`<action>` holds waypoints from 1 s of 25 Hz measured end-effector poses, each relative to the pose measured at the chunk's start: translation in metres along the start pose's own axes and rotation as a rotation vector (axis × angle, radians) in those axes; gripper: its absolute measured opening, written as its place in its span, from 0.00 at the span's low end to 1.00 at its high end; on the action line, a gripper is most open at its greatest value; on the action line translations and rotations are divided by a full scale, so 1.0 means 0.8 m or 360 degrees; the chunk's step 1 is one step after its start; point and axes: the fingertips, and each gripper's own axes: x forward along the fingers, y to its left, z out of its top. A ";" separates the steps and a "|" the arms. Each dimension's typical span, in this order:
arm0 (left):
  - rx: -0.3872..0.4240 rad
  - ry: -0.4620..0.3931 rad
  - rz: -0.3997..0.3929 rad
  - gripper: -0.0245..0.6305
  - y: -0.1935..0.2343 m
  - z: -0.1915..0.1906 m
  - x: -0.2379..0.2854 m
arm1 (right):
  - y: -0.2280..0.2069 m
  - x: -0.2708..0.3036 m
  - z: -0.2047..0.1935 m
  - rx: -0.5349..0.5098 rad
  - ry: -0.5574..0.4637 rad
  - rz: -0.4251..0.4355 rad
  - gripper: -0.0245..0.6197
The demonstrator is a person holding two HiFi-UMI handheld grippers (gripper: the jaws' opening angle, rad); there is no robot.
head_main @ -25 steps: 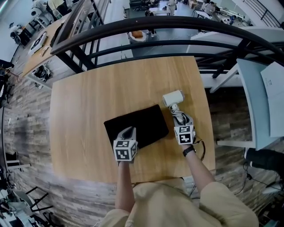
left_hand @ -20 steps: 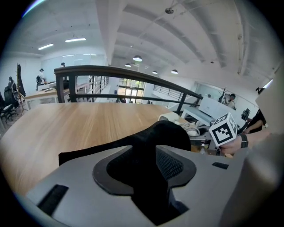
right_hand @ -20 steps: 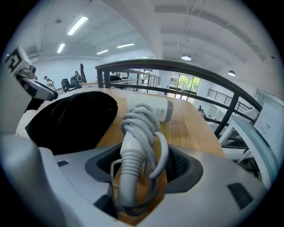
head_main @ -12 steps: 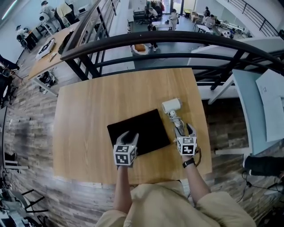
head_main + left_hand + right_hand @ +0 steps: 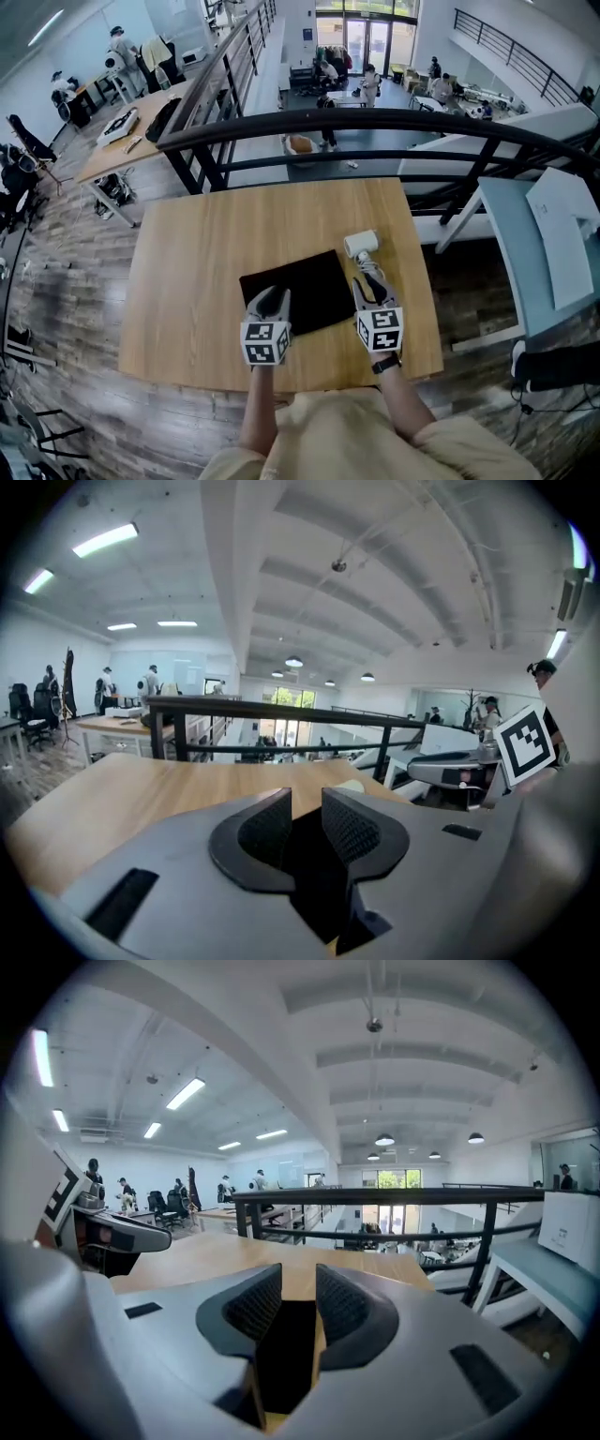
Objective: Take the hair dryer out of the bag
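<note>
A flat black bag [image 5: 305, 289] lies on the wooden table [image 5: 206, 244]. The white hair dryer [image 5: 361, 244] rests on the tabletop just right of the bag, its cord [image 5: 371, 268] trailing toward me. My left gripper [image 5: 270, 298] hovers over the bag's near left corner, and the left gripper view shows its jaws [image 5: 307, 822] closing with a gap and nothing between them. My right gripper [image 5: 371, 287] hangs above the cord's near end, and the right gripper view shows its jaws [image 5: 298, 1302] closing, also empty. Neither gripper touches the bag or the dryer.
A dark metal railing [image 5: 375, 127] runs along the table's far edge, with a lower floor and people beyond it. A pale desk [image 5: 544, 253] stands to the right. The table's left half is bare wood.
Both grippers have lifted off the table and drawn back toward me. The left one let go of the bag's edge and the right one left the dryer's handle. The dryer stays beside the bag.
</note>
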 end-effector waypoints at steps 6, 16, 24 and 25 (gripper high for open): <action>0.0082 -0.0252 0.0106 0.10 0.002 0.049 -0.070 | 0.059 -0.038 0.056 0.0075 -0.0106 0.0162 0.09; 0.0066 -0.0406 0.0119 0.06 -0.007 0.068 -0.126 | 0.123 -0.096 0.105 -0.0258 -0.0317 0.0202 0.06; 0.0040 -0.0484 0.0004 0.06 -0.031 0.072 -0.128 | 0.139 -0.112 0.092 -0.0266 -0.0295 0.0208 0.06; 0.0017 -0.0485 0.0004 0.06 -0.030 0.072 -0.128 | 0.141 -0.115 0.090 -0.0265 -0.0288 0.0211 0.06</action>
